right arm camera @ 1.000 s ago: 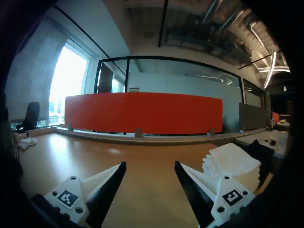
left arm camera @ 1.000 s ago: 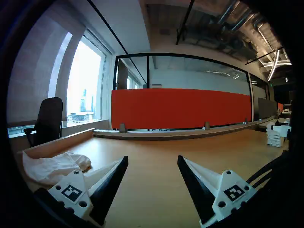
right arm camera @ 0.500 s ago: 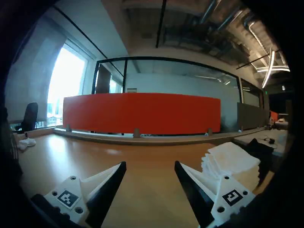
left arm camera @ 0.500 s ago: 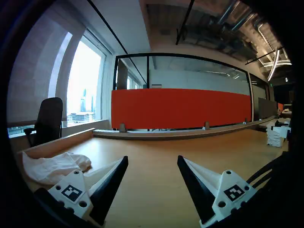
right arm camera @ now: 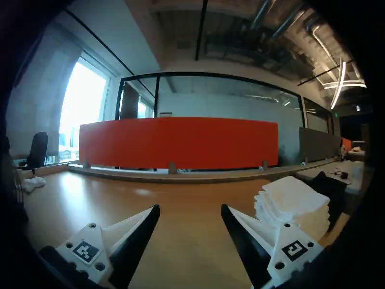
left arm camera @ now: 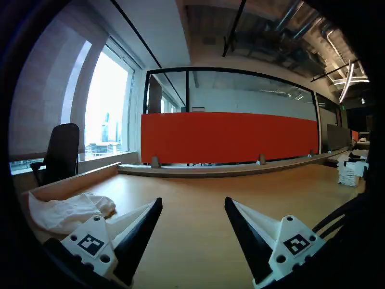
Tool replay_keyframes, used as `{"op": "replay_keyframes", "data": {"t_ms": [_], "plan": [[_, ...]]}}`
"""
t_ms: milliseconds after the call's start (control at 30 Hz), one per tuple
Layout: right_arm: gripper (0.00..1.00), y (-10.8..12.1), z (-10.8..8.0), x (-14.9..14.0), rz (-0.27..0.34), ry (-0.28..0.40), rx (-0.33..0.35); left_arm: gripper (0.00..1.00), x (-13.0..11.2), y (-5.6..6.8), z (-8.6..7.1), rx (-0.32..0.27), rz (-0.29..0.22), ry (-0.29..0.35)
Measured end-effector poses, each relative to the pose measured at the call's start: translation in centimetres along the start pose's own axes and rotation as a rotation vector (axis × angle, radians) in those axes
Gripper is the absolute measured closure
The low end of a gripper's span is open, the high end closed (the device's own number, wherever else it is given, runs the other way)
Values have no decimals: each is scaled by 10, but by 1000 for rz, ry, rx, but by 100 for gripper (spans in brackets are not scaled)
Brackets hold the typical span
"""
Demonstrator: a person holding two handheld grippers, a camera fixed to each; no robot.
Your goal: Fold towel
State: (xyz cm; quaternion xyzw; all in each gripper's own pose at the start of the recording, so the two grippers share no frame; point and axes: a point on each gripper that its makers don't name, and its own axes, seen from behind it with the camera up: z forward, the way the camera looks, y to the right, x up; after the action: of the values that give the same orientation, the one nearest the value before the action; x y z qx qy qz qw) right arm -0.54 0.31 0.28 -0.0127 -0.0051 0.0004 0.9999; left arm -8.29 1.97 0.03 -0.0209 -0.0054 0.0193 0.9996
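A crumpled white towel (left arm camera: 67, 209) lies on the wooden table (left arm camera: 202, 192) at the left, just beyond my left gripper's left finger. My left gripper (left arm camera: 192, 204) hovers low over the table, open, with nothing between its fingers. In the right gripper view the same loose towel (right arm camera: 32, 183) appears small at the far left. My right gripper (right arm camera: 190, 212) is open and empty above the table (right arm camera: 187, 192). A stack of folded white towels (right arm camera: 293, 204) stands just beyond its right finger; in the left gripper view that stack (left arm camera: 349, 173) sits far right.
A red divider panel (left arm camera: 228, 137) runs along the table's back edge, with glass walls behind. A black office chair (left arm camera: 60, 154) stands by the window at the left. Dark objects (right arm camera: 332, 185) lie behind the folded stack. A raised wooden ledge (left arm camera: 72, 180) borders the table's left side.
The right gripper view has tilted slightly, so the folded stack sits a little lower and closer. The left gripper has not moved.
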Motion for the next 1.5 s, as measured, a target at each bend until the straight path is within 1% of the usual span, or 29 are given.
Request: {"op": "replay_keyframes", "data": {"t_ms": [400, 700, 1500], "plan": [[2, 4, -2, 3, 2, 9, 5, 4, 0, 0, 0, 0, 0, 0], [1, 3, -3, 2, 3, 9, 17, 4, 0, 0, 0, 0, 0, 0], [1, 3, -3, 1, 4, 7, 21, 4, 1, 1, 0, 0, 0, 0]]}}
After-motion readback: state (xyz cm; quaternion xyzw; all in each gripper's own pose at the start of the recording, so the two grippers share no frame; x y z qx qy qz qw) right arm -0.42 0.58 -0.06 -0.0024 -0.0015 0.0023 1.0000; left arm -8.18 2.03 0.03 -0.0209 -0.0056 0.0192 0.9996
